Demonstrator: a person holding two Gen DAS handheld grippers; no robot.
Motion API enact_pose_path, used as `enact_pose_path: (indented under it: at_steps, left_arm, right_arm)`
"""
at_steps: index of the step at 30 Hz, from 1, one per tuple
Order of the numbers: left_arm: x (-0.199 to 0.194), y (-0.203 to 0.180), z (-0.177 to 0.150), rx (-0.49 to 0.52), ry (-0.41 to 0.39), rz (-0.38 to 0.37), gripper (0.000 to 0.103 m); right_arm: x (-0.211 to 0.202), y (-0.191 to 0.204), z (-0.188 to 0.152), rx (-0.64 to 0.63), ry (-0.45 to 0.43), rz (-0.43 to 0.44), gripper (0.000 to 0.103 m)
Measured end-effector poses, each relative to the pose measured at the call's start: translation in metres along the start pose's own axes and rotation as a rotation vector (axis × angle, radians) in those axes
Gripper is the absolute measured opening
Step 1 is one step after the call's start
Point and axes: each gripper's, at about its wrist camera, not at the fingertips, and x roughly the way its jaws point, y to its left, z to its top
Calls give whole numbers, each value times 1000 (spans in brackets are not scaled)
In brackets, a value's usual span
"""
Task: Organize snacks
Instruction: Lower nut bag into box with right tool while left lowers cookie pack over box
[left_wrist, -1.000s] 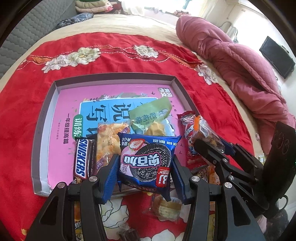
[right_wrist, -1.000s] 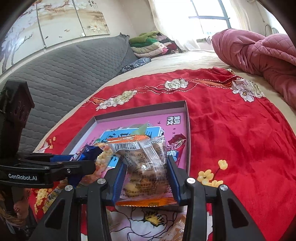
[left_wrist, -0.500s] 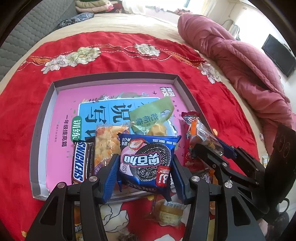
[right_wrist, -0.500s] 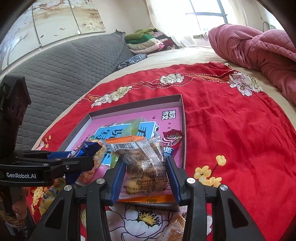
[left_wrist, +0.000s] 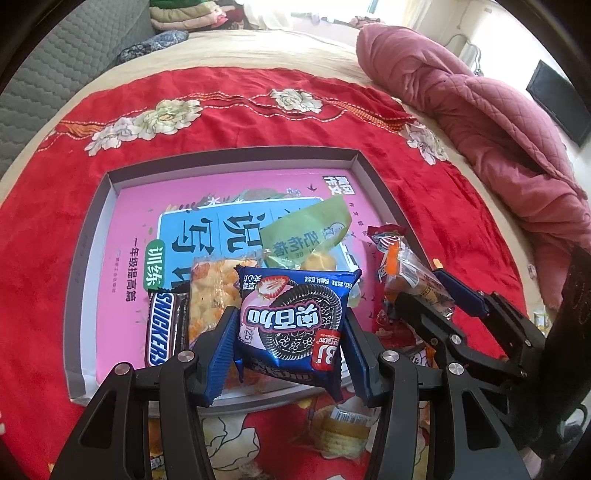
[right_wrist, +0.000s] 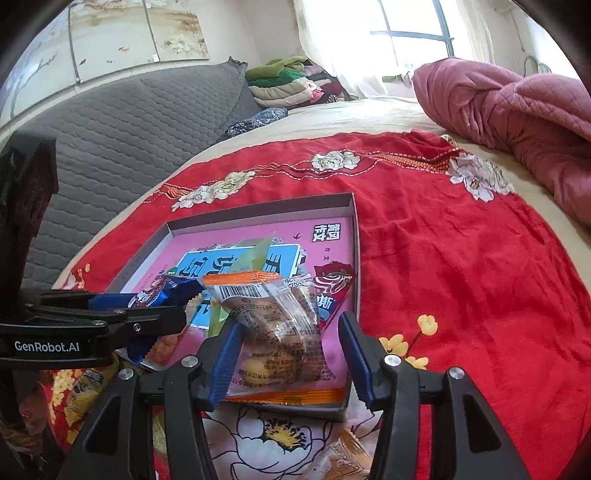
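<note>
A shallow grey tray (left_wrist: 229, 153) with a pink printed bottom lies on the red cloth. My left gripper (left_wrist: 288, 332) is shut on a blue Oreo pack (left_wrist: 291, 314), held over the tray's near edge. In the tray lie a Snickers bar (left_wrist: 162, 325), a yellow cracker pack (left_wrist: 210, 291), a green pack (left_wrist: 306, 236) and a red pack (right_wrist: 334, 284). My right gripper (right_wrist: 290, 343) is opening its jaws. A clear pack with orange ends (right_wrist: 280, 332) rests between them in the tray's near right corner (right_wrist: 332, 406); the right pad stands off it.
The red flowered cloth (right_wrist: 461, 258) covers a bed, with a pink quilt (right_wrist: 517, 110) at the far right and a grey padded headboard (right_wrist: 129, 129) to the left. Loose snack packs (left_wrist: 340, 428) lie on the cloth at the tray's near side.
My right gripper's jaws have spread and its right pad has come off the clear pack, which now rests in the tray. The left gripper keeps its hold on the Oreo pack.
</note>
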Motion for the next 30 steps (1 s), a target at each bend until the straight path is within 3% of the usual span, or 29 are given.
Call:
enact_pose_path:
  at_steps: [15,20,30]
  left_arm:
    - [2,-1,1,-1,1,24,57]
    - [5,-2,2,6,13,37,60]
    - [9,-6,3,38,27,63,64]
  right_arm:
    - [-2,4,0,-32,-9,-28,56]
    - [-3,5,0,-49,-16,-40,64]
    - [-8,1,2,-35,-44,-54,65]
